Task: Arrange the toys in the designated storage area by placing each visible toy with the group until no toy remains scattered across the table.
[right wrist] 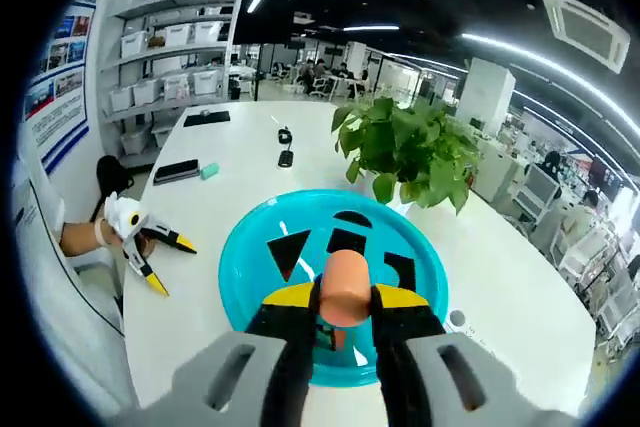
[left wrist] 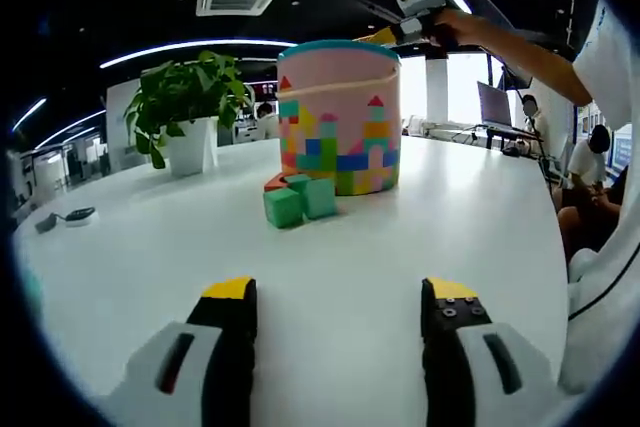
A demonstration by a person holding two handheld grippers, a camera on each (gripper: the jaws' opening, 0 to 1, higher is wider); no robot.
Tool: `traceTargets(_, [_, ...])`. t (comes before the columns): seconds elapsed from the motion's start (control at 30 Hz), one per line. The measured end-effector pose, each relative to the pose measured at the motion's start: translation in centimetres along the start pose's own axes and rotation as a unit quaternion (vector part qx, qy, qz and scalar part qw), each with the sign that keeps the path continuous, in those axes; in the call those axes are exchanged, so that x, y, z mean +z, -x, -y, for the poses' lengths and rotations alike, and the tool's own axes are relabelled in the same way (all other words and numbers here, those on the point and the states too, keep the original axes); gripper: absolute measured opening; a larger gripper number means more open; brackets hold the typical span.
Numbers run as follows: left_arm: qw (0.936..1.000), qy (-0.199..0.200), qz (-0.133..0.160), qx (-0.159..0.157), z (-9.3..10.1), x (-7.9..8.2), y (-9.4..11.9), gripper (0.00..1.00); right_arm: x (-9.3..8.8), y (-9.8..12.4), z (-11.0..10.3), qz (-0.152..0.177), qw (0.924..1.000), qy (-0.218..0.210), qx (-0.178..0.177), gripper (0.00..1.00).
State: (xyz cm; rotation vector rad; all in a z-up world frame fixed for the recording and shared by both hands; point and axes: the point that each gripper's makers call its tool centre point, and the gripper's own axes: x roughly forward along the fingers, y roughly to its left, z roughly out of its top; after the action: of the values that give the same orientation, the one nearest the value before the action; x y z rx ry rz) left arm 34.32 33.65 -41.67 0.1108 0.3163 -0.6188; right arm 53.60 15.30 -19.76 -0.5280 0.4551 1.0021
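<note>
1 peach cylinder toy [right wrist: 345, 285], rounded top.

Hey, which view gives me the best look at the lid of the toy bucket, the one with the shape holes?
The right gripper view: it looks straight down on the teal lid and its shape cutouts. The left gripper view shows the pink toy bucket side-on, with the lid as a thin teal edge on top.

Potted plant [left wrist: 185, 107], shelving [right wrist: 175, 52]

Peach toy [right wrist: 345, 285] in right tongs [right wrist: 335, 305]
</note>
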Motion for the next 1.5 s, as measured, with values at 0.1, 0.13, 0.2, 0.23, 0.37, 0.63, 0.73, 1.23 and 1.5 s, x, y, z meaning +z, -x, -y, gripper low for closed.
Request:
traceTargets(0.1, [1.0000,-0.001,0.000,-0.001,0.0,0.0,0.0,0.68,-0.3,-0.2,-0.1,-0.027,0.9995,0.002,0.013,0.20])
traceTargets(0.13, [1.0000,-0.001,0.000,0.000,0.0,0.0,0.0,0.68,-0.4,-0.3,-0.2,-0.034,0.9993,0.001,0.015,0.20])
traceTargets(0.2, [1.0000,-0.001,0.001,0.000,0.0,0.0,0.0,0.68,-0.5,-0.5,-0.3,-0.052,0.9985,0.000,0.020,0.20])
traceTargets(0.23, [1.0000,-0.001,0.000,0.000,0.0,0.0,0.0,0.68,-0.5,-0.6,-0.3,-0.059,0.9980,0.002,0.022,0.20])
traceTargets(0.37, [1.0000,-0.001,0.001,0.000,-0.1,0.0,0.0,0.68,-0.5,-0.9,-0.1,-0.092,0.9951,0.016,0.033,0.20])
traceTargets(0.63, [1.0000,-0.004,0.002,0.001,-0.1,0.0,0.1,0.68,-0.4,-0.8,-0.2,-0.139,0.9884,0.016,0.058,0.20])
traceTargets(0.73, [1.0000,-0.004,0.001,0.000,-0.1,0.0,0.1,0.68,-1.0,-0.8,-0.6,-0.174,0.9819,0.022,0.072,0.20])
traceTargets(1.23, [1.0000,-0.009,0.003,-0.001,-0.1,0.0,0.1,0.68,-1.7,-1.7,-1.3,-0.236,0.9665,0.035,0.093,0.20])
traceTargets(1.5, [1.0000,-0.009,0.003,-0.003,0.1,0.0,0.2,0.68,-1.9,-1.9,-1.6,-0.262,0.9593,0.035,0.100,0.21])
